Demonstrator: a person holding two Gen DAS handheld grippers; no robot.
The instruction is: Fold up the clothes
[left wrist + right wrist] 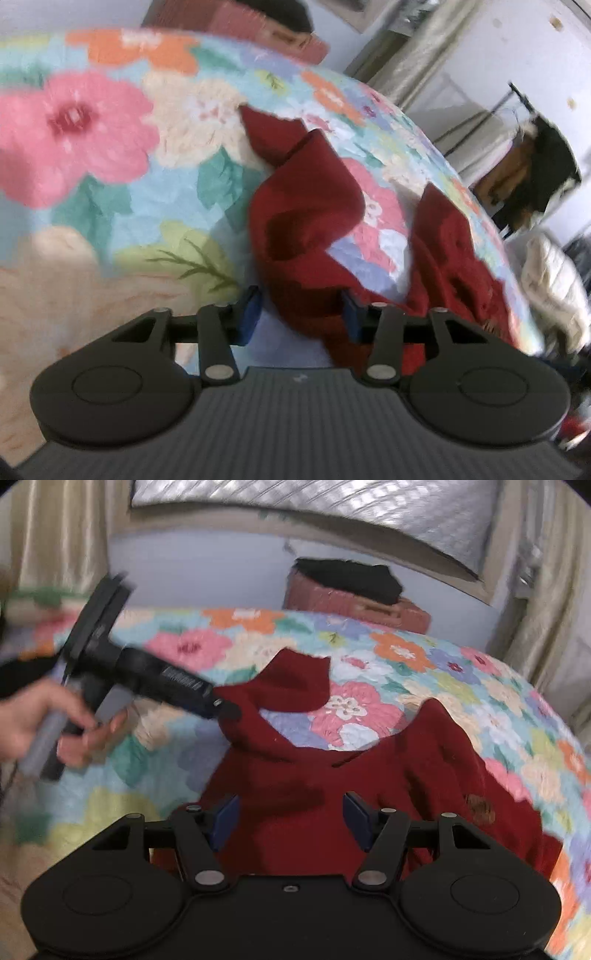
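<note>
A dark red sweater (295,775) lies crumpled on a floral bedspread (424,657), with one sleeve (295,683) bent toward the far side. My right gripper (290,820) hovers open just above the sweater's body, nothing between its blue pads. A hand (33,716) holds my left gripper (223,706), whose tip touches the sleeve's left edge. In the left wrist view the left gripper (301,314) is open, and a fold of the red sweater (306,229) sits in the gap between its pads. A brown patch (480,805) shows on the sweater's right side.
A reddish case (354,605) with a black cloth on top stands behind the bed against the wall. Beige curtains (546,590) hang to both sides. Hanging clothes (535,173) and a white padded garment (554,288) are off the bed's right edge.
</note>
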